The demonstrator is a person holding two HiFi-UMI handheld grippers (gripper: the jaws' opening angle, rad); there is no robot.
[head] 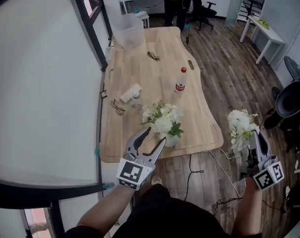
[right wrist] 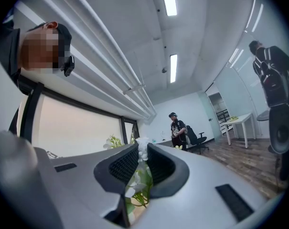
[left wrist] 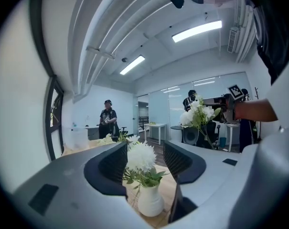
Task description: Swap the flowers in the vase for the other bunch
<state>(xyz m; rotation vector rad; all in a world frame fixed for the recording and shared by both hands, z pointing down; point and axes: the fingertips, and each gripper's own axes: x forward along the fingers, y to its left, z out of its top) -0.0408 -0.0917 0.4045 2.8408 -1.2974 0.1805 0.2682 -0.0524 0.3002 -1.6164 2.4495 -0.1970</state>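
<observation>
Probably an office, white desks (head: 267, 31), swivel chair (head: 205, 10), ceiling strip lights (left wrist: 197, 31)

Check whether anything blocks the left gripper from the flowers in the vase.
Nothing visible does. The open left gripper faces the flowers in the vase directly; the bottle stands farther back, and the right gripper holds the other bunch off to the side.

Vase (head: 170, 141) at table (head: 140, 68) front edge, bottle (head: 181, 81) behind, other bunch (head: 240, 127) off table's right
</observation>
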